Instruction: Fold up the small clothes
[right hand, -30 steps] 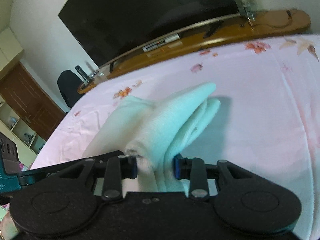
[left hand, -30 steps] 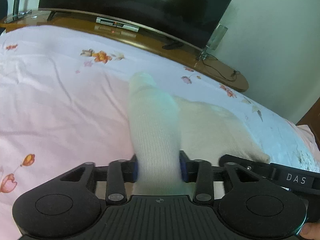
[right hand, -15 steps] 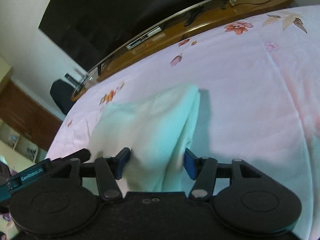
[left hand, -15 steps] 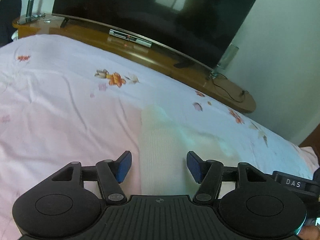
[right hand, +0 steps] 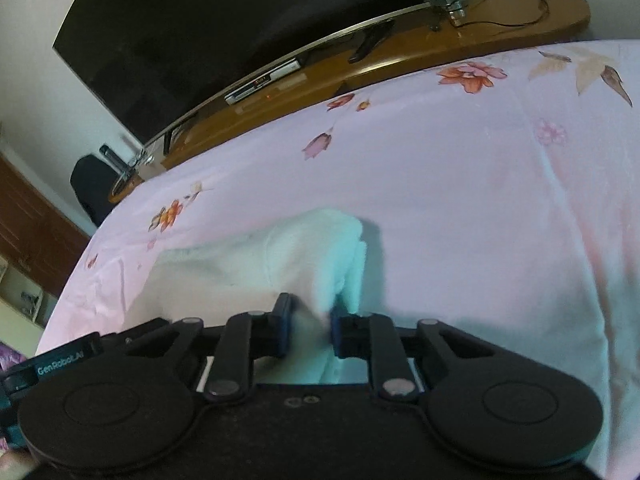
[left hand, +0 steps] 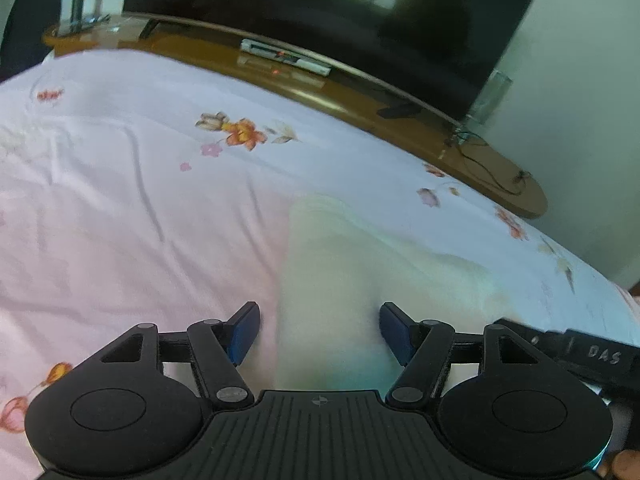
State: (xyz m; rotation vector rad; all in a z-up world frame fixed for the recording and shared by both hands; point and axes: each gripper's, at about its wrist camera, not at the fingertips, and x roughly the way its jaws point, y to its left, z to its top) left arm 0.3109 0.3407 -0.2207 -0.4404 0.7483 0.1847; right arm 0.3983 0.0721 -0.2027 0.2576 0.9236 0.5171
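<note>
A small white knit garment (left hand: 332,280) lies on the pink floral bedsheet (left hand: 120,220). My left gripper (left hand: 319,332) is open, its blue pads spread on either side of the garment's near edge without touching it. In the right wrist view the garment (right hand: 288,256) lies in a folded bundle, and my right gripper (right hand: 308,328) is shut on its near right edge, with cloth pinched between the pads. Part of the right gripper (left hand: 580,354) shows at the left wrist view's right edge.
A wooden TV bench (left hand: 360,92) with a large dark television (left hand: 320,8) runs along the bed's far edge. A set-top box (left hand: 286,56) and cables (left hand: 488,168) sit on it. A dark chair (right hand: 92,188) and wooden cabinet (right hand: 28,224) stand at left.
My left gripper let go of the garment and stays open while drawing back a little. My right gripper opened half a second ago and has now shut again on the garment's edge.
</note>
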